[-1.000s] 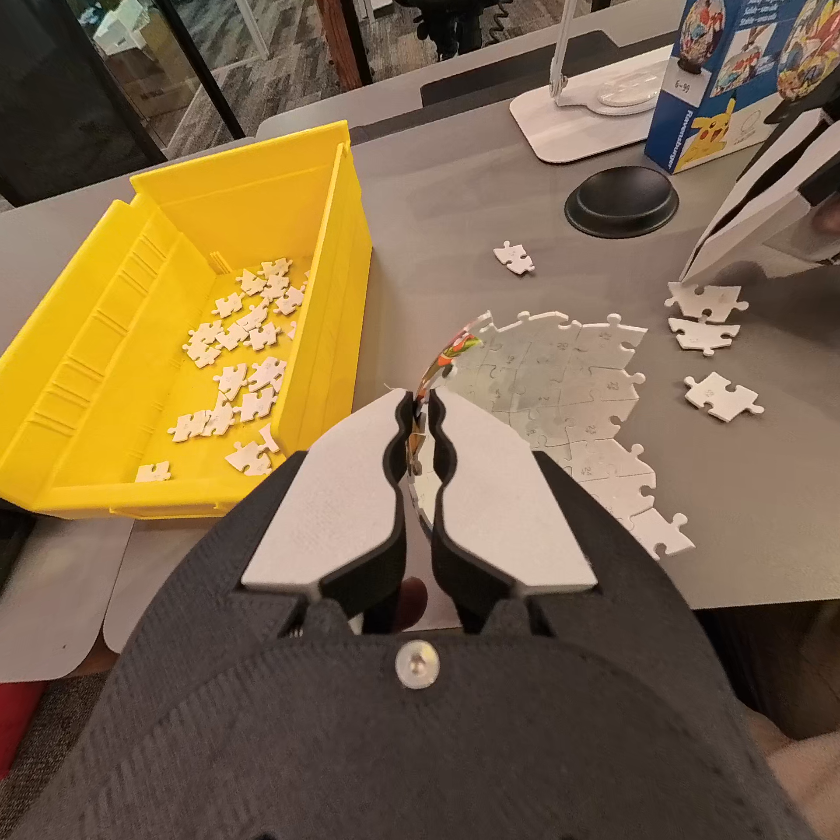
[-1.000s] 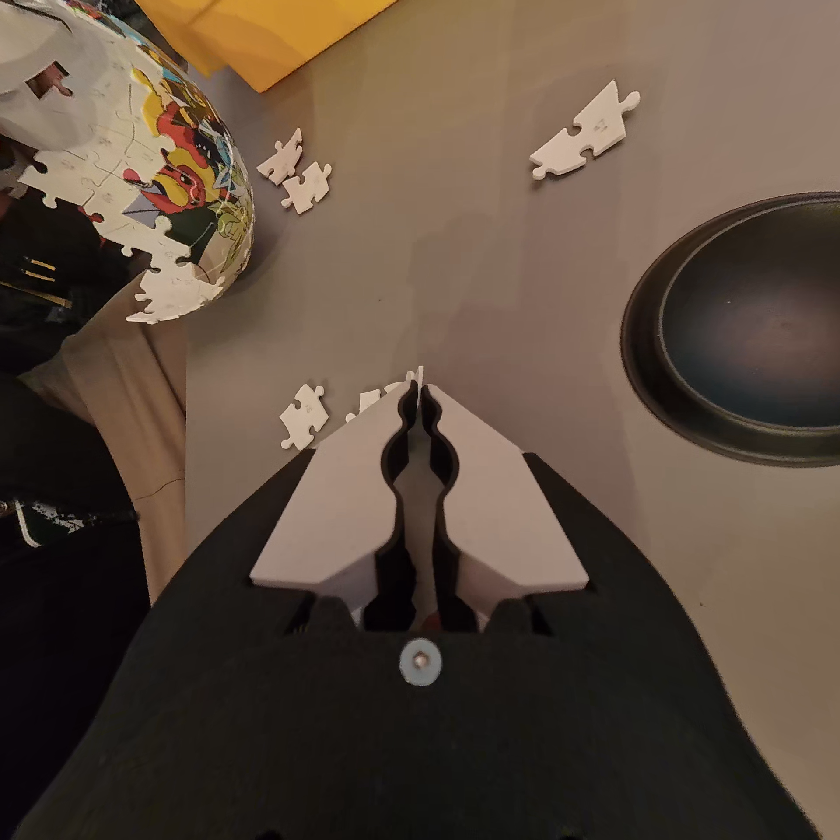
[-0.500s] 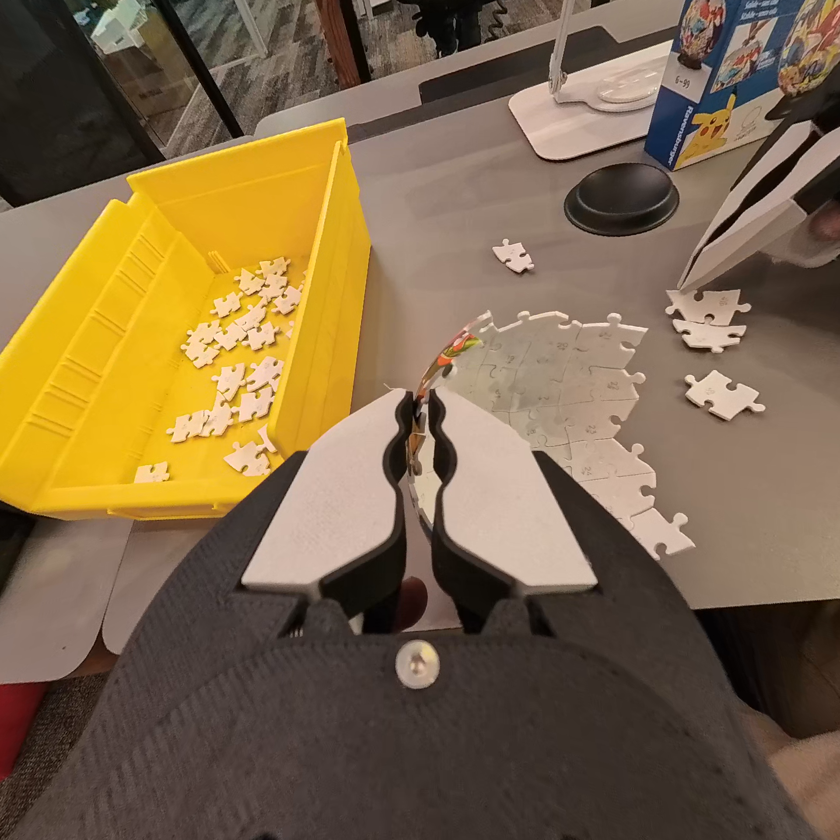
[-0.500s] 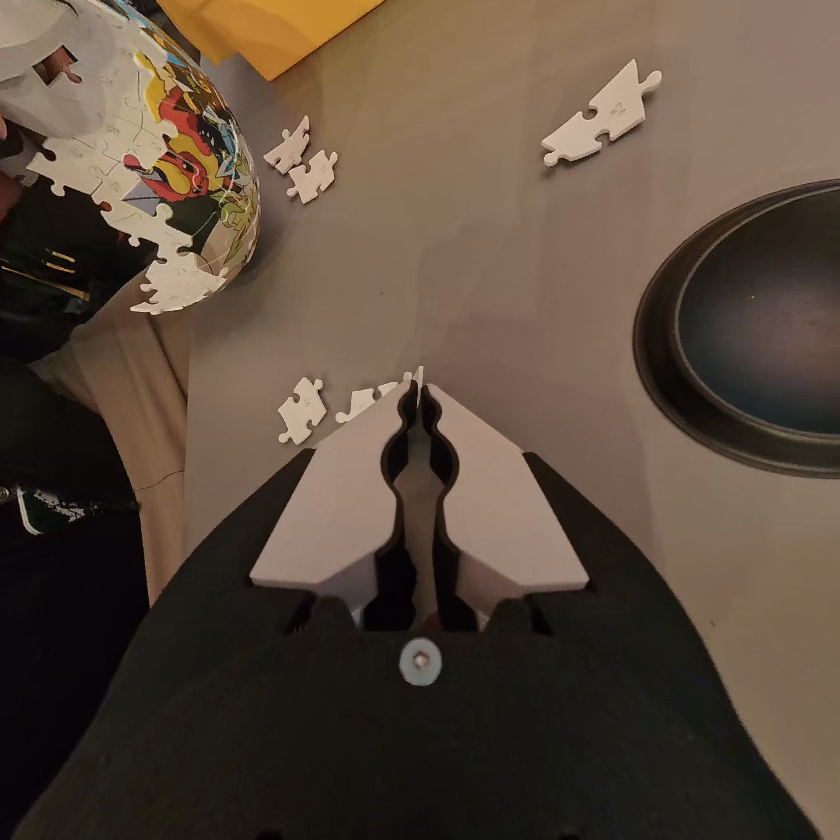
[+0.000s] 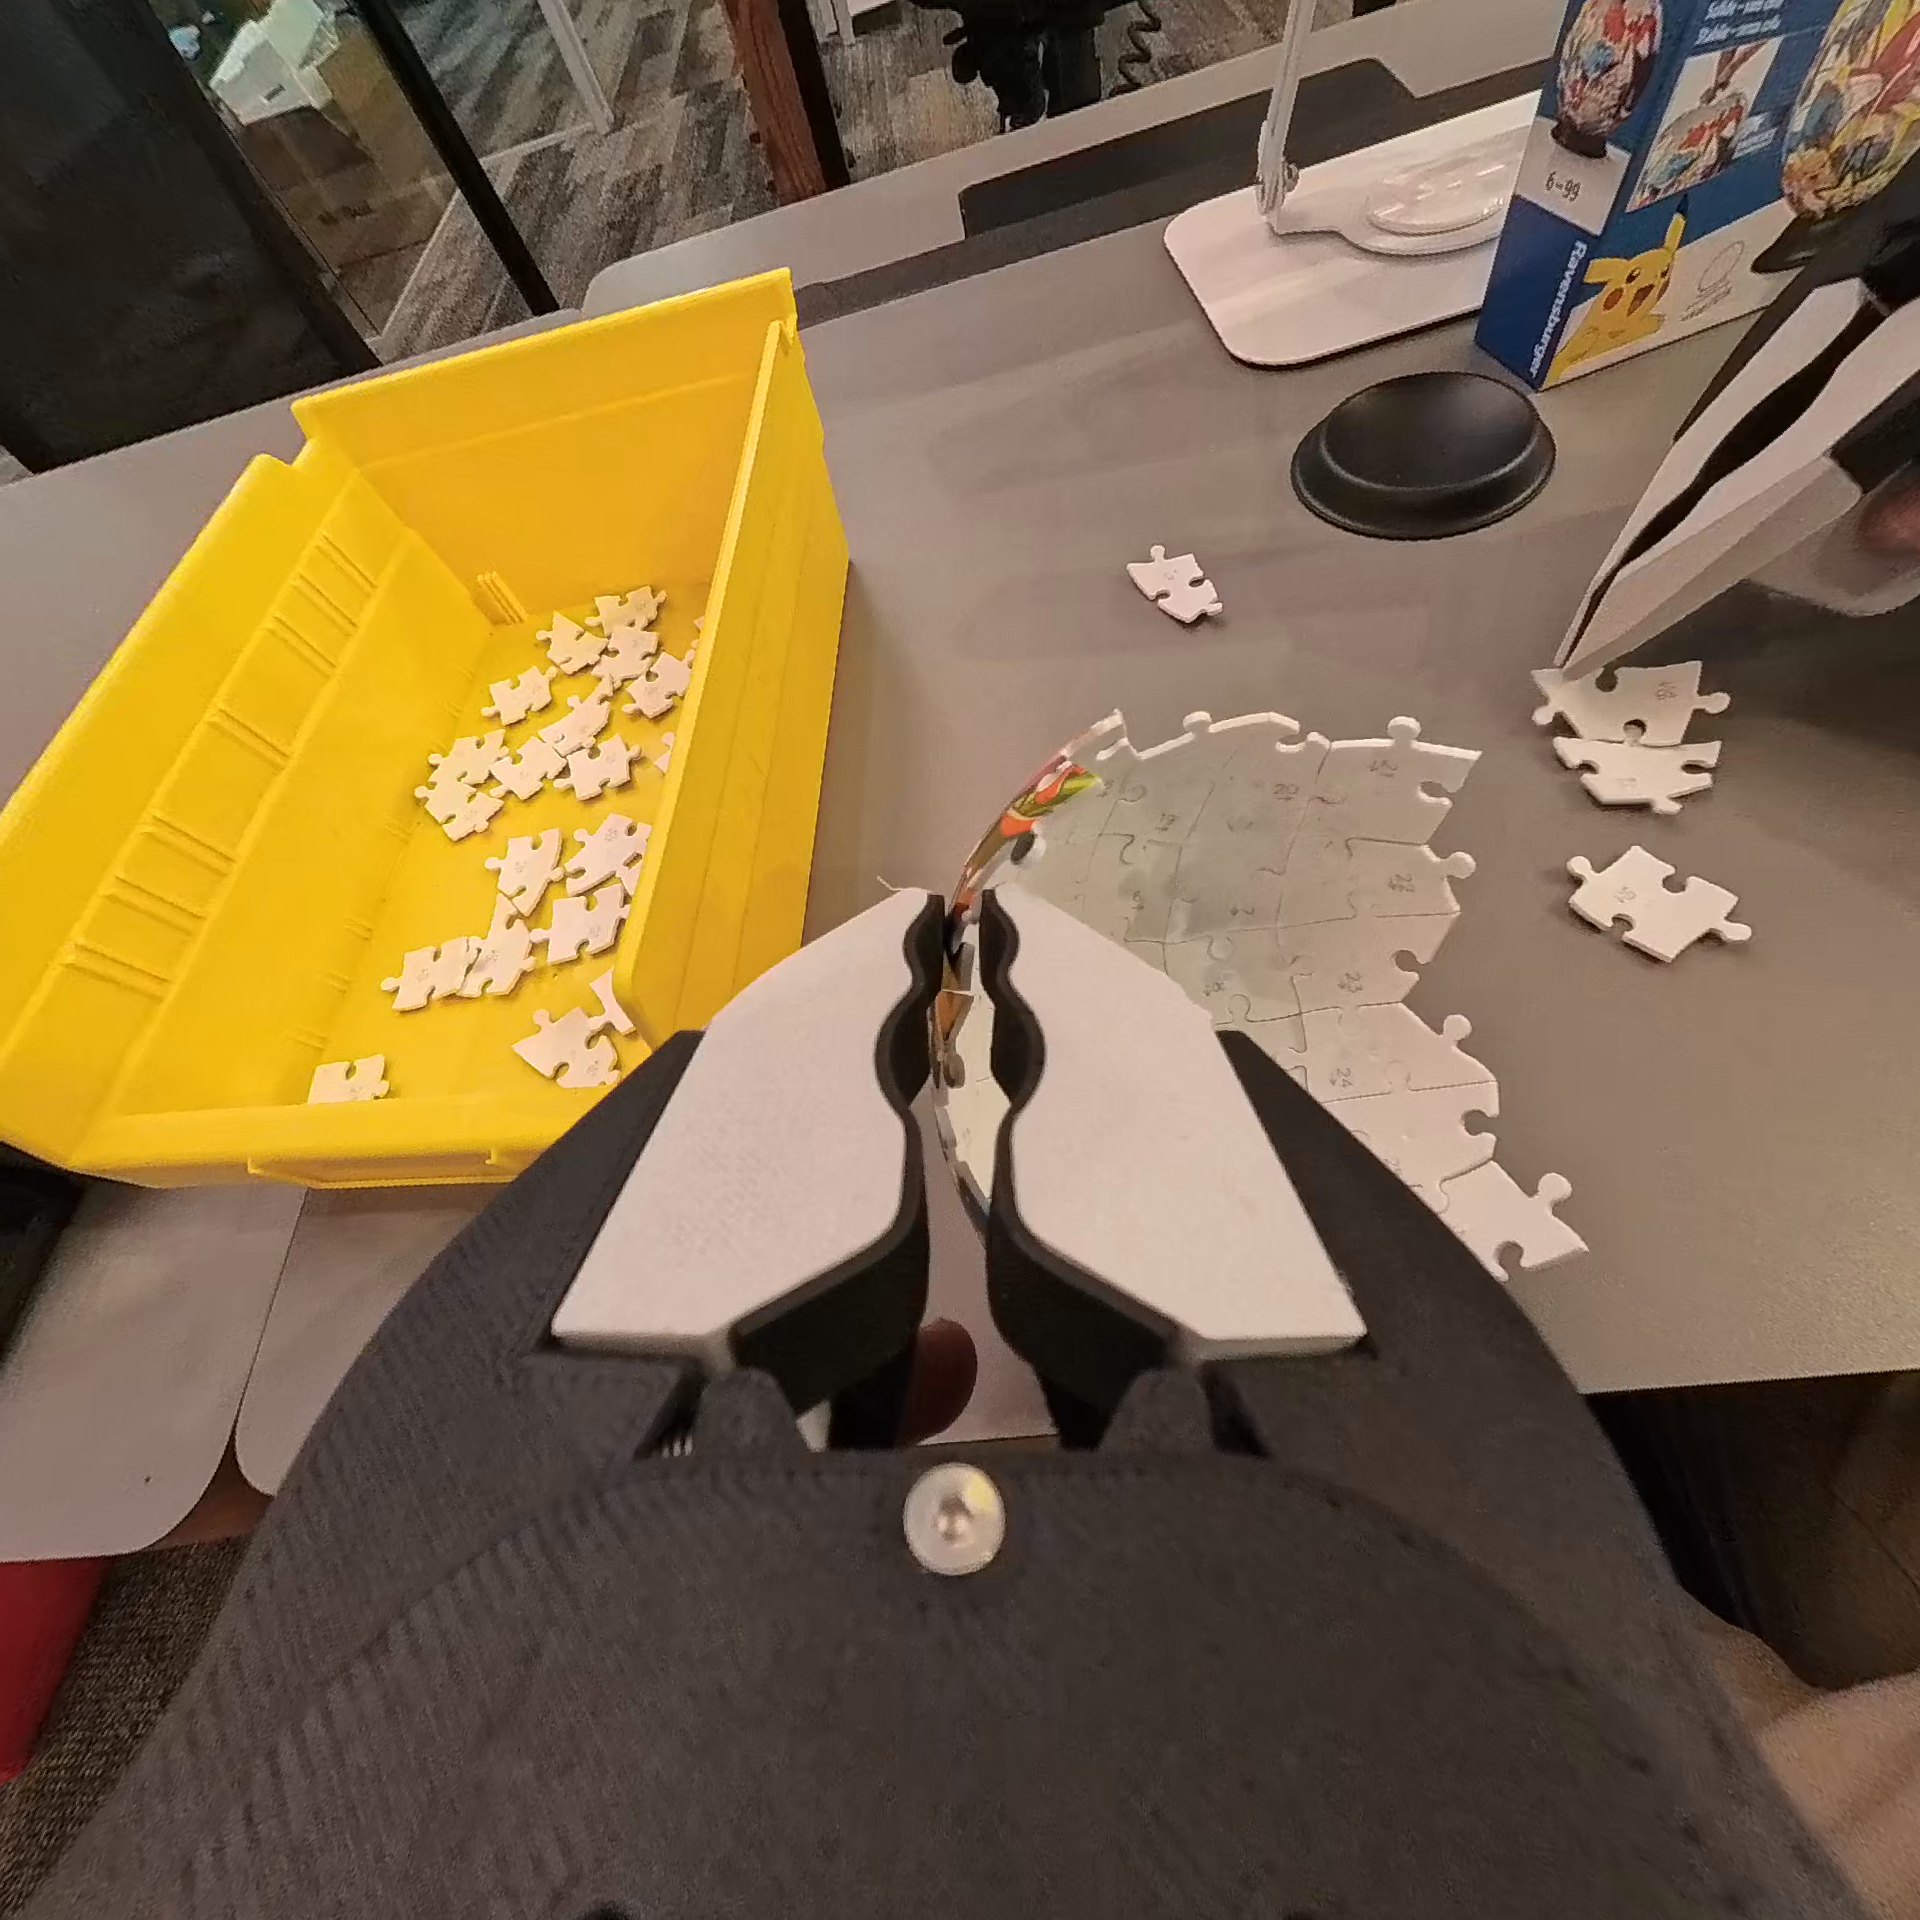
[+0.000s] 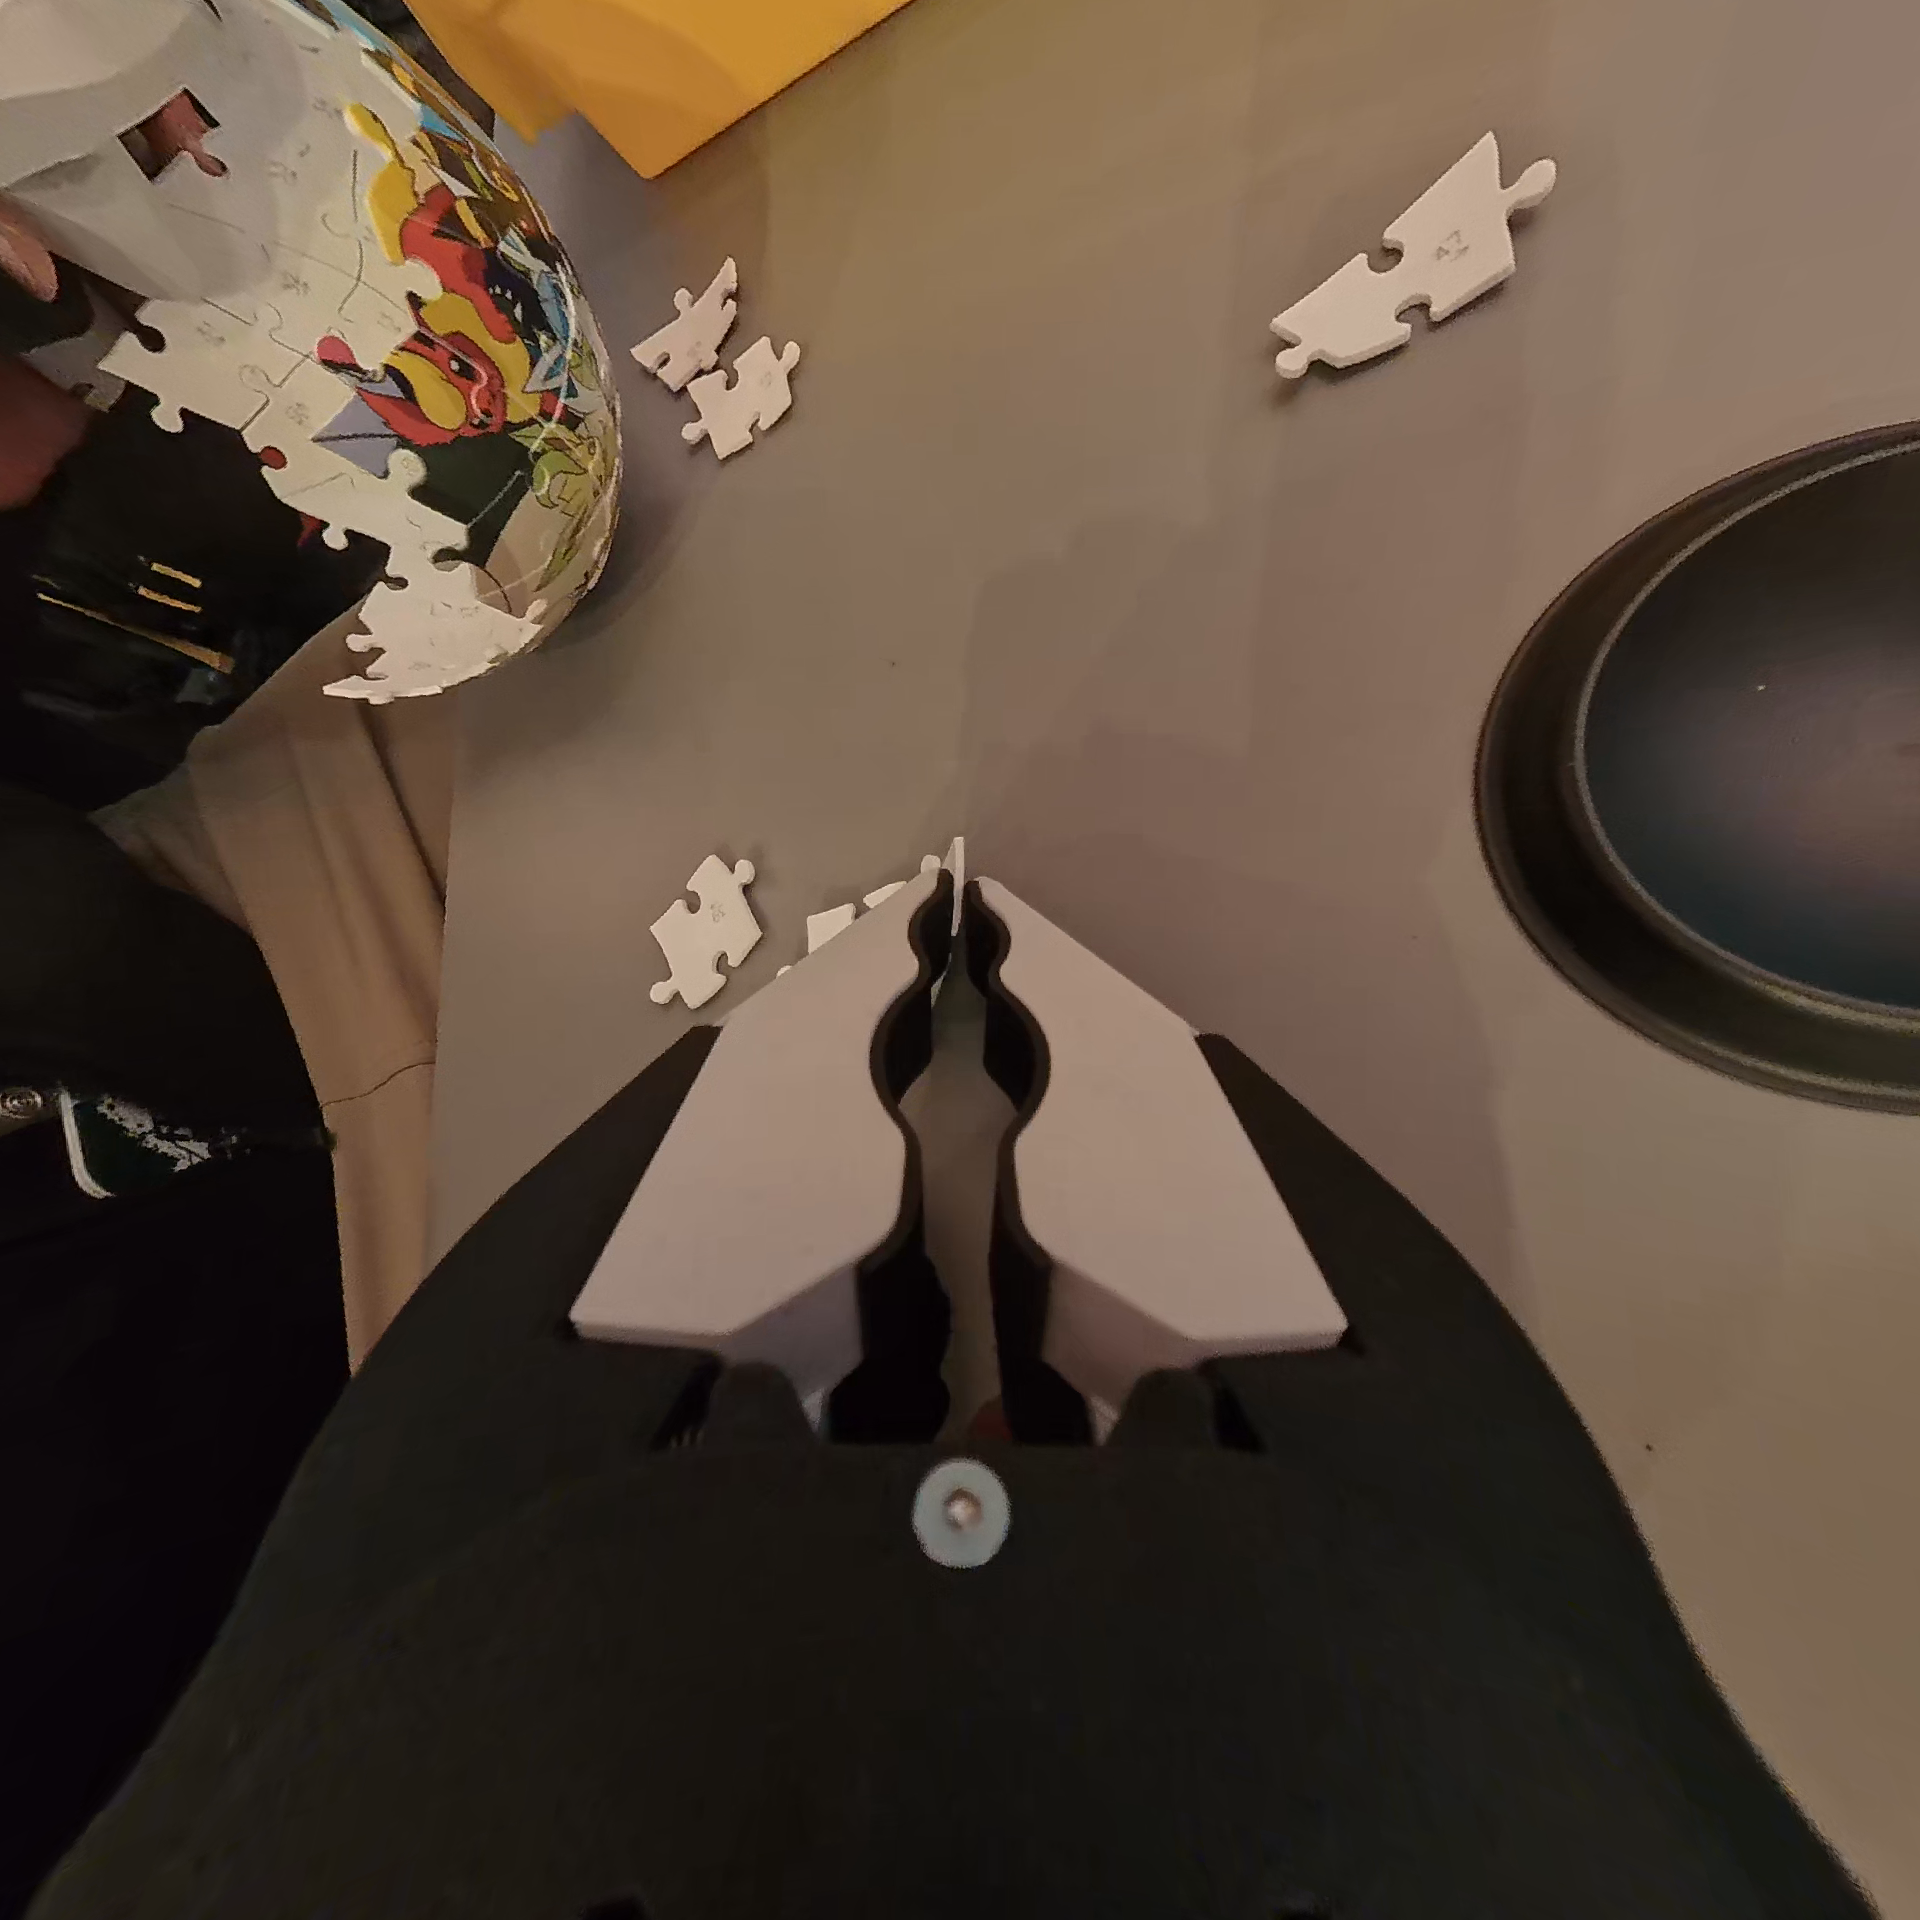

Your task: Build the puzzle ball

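Left tongs (image 5: pixel 961 909): closed on the rim of the half-built puzzle ball (image 5: pixel 1299 914), edge pinched between the tips. The ball's shell opens toward the camera, white inner face showing, printed outer face seen as a thin coloured strip at the grip. The shell sits over the grey table (image 5: pixel 1039 499), near its front edge.

Right tongs (image 6: pixel 956 894): closed on one white puzzle piece (image 6: pixel 957 868), held on edge, a sliver showing above the tips. In the left view these tongs (image 5: pixel 1574 655) come down at 2 o'clock, tips at a loose piece on the table.

Loose pieces, left view: a touching pair (image 5: pixel 1631 738) at 2 o'clock of the ball, a single piece (image 5: pixel 1652 904) at 3 o'clock, another single piece (image 5: pixel 1179 585) at 12 o'clock.

Yellow bin (image 5: pixel 260 582): at 9 o'clock of the ball, just beside it, holding a scatter of white pieces (image 5: pixel 551 831).

Black round cap (image 5: pixel 1423 468): set in the table at 1 o'clock.

Puzzle box (image 5: pixel 1662 177): blue, at 1 o'clock, far edge of the table.

White stand base (image 5: pixel 1340 260): left of the box.
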Available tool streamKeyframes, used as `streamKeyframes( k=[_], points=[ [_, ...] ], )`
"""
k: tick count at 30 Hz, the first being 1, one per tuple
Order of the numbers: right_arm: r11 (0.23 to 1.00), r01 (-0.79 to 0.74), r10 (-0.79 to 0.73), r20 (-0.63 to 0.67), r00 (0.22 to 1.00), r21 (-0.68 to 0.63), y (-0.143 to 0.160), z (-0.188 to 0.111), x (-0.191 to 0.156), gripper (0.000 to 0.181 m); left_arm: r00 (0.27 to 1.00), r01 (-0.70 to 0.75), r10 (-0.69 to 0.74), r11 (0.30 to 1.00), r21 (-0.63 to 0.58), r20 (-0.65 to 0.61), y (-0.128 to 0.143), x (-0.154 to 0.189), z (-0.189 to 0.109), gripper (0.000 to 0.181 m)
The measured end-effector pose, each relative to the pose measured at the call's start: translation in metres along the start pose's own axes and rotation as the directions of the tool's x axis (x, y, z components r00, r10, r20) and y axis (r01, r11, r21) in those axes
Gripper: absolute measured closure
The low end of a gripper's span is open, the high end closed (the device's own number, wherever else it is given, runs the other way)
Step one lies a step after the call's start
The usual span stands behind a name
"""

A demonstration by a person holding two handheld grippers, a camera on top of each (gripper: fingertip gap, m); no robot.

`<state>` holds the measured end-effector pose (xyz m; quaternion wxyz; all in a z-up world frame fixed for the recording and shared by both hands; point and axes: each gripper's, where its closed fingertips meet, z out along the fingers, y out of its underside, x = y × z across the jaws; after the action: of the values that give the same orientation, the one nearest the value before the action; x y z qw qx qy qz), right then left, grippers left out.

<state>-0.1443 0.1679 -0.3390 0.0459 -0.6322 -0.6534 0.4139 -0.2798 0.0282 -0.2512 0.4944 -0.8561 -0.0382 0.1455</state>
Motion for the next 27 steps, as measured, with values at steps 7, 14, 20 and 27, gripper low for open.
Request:
streamKeyframes(
  k=[7, 14, 20, 27],
  points=[
    [0.998, 0.055, -0.055, 0.004, 0.998, -0.011, -0.012, -0.025, -0.002, 0.181, 1.0, 0.0, 0.0, 1.0, 0.002, -0.001, -0.001, 0.0, 0.0, 0.175],
    [0.866, 0.282, -0.277, 0.073, 0.958, -0.413, 0.026, -0.039, 0.002, 0.181, 1.0, -0.003, 0.003, 1.0, 0.0, 0.0, 0.0, 0.0, 0.0, 0.175],
    [0.651, 0.486, -0.475, 0.187, 0.86, -0.583, 0.035, -0.027, 0.001, 0.181, 1.0, -0.007, 0.007, 1.0, -0.003, 0.002, 0.0, 0.0, 0.0, 0.175],
    [0.505, 0.586, -0.596, 0.235, 0.768, -0.634, 0.031, -0.021, -0.014, 0.169, 1.0, -0.008, 0.008, 1.0, -0.002, 0.002, 0.0, 0.0, 0.0, 0.175]
  ],
)
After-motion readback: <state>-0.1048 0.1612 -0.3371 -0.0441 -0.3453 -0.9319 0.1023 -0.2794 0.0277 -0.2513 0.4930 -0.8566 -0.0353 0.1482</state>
